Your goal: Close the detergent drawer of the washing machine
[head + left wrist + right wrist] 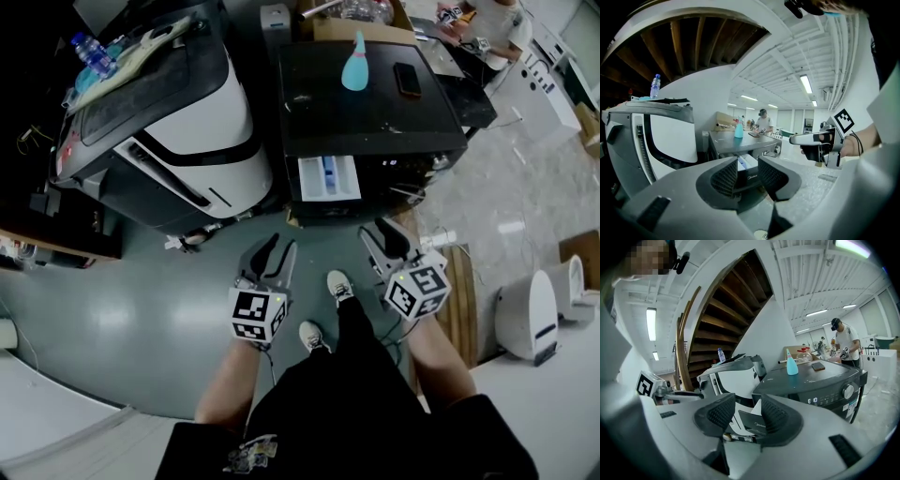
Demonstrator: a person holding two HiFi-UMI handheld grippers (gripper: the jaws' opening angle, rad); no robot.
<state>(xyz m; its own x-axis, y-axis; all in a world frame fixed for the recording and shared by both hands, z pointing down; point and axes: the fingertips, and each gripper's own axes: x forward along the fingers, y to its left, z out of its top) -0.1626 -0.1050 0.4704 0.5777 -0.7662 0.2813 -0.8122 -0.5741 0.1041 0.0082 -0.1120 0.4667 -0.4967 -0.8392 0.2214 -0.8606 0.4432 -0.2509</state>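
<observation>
The black washing machine (375,112) stands ahead of me, its white detergent drawer (328,178) pulled out of the front at upper left. Both grippers hover short of it, above the floor. My left gripper (281,246) is open with nothing between its fingers; in the left gripper view (747,171) the drawer (746,164) shows far off through the gap. My right gripper (380,231) is open too and empty. In the right gripper view (749,414) the drawer's dark front (753,422) lies beyond the jaws, apart from them.
A big white-and-black machine (178,122) stands left of the washer. On the washer's top are a blue spray bottle (354,64) and a phone (407,80). A wooden pallet (459,300) and a white device (530,319) lie at right. A person (844,341) works behind.
</observation>
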